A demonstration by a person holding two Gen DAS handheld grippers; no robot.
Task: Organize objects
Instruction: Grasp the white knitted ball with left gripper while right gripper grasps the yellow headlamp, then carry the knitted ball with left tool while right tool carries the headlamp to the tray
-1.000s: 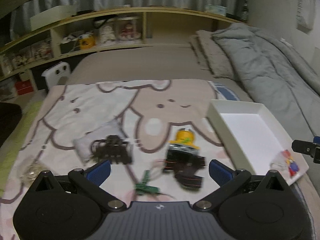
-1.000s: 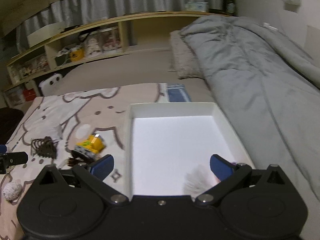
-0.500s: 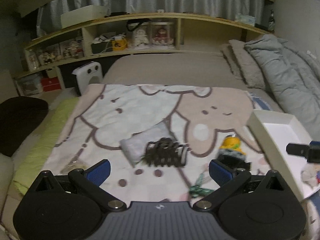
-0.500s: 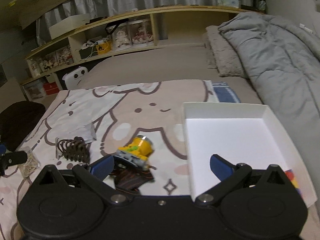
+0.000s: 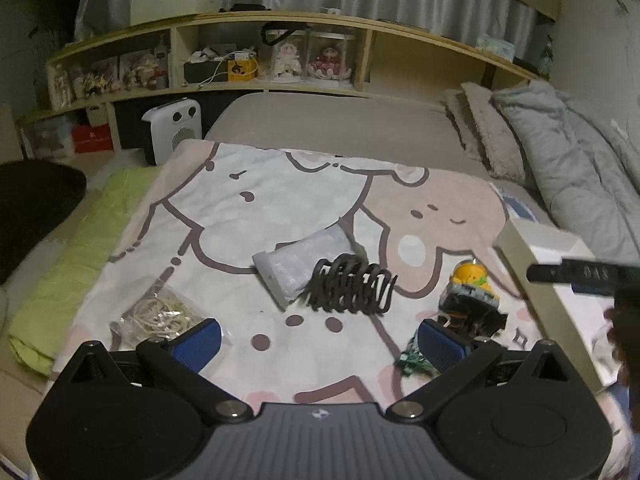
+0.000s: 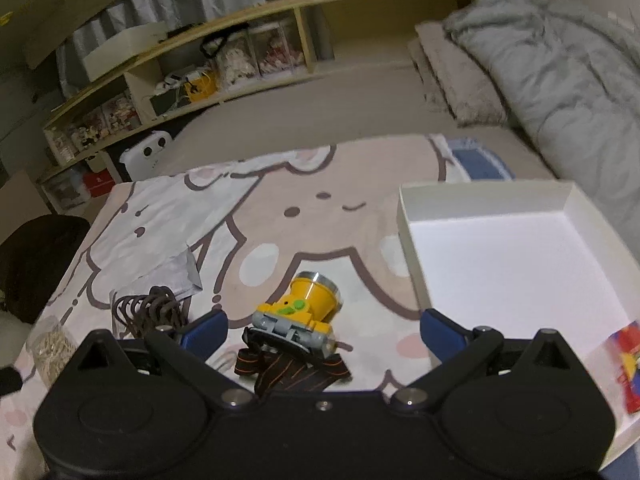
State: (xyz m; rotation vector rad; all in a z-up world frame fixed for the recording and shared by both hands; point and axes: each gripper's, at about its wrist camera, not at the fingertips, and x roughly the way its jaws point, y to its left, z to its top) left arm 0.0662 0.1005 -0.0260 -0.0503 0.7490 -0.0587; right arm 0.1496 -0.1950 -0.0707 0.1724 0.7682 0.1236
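A yellow headlamp (image 6: 307, 312) with a black strap lies on the cartoon blanket (image 6: 320, 216), right between my open right gripper's (image 6: 324, 326) blue pads. It also shows in the left wrist view (image 5: 470, 292). A black hair claw clip (image 5: 350, 288) rests on a grey pouch (image 5: 304, 260) ahead of my open, empty left gripper (image 5: 318, 344). A bag of pale string (image 5: 160, 318) lies by the left pad. A small green item (image 5: 412, 360) lies near the right pad. The white box (image 6: 516, 256) stands at the right with a colourful packet (image 6: 628, 360) in its near corner.
A grey duvet (image 6: 560, 64) and pillows (image 5: 492, 136) lie at the far right. A wooden shelf (image 5: 280, 64) with dolls and boxes runs along the back. A white heater (image 5: 172, 128) stands left of the bed. A green cloth (image 5: 80, 256) lies along the blanket's left edge.
Both grippers swung left. The right gripper left the white box and now straddles the headlamp. The left view shifted from the headlamp to the claw clip and string bag.
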